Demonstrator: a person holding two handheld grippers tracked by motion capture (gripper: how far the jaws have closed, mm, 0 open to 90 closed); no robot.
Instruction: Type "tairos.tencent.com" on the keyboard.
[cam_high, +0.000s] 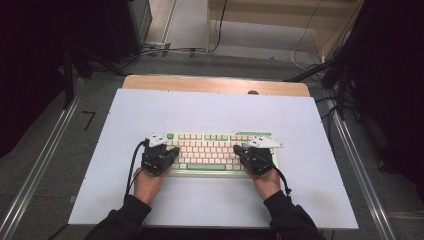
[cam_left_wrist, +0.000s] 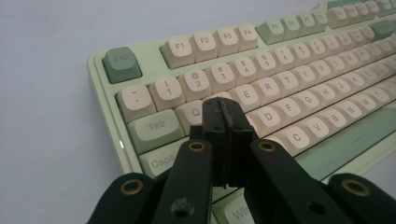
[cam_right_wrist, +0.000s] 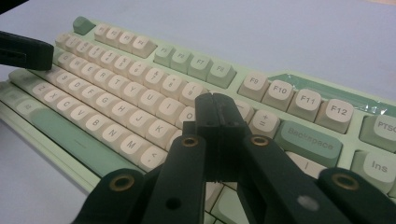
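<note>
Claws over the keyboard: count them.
2. The left claw is shut above the keyboard's left end; the right claw is shut above its right half.

I count one keyboard (cam_high: 220, 152) mid-frame, one counter (cam_high: 210, 107) beneath it, two hand-held grippers, the left hand-held gripper (cam_high: 172, 151) and right hand-held gripper (cam_high: 239, 150), two hands at the bottom.

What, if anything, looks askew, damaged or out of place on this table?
Nothing stands out. The keyboard lies square on the white mat, keys in place as far as visible. The left gripper and right gripper sit over its two ends, jaws shut and empty.
</note>
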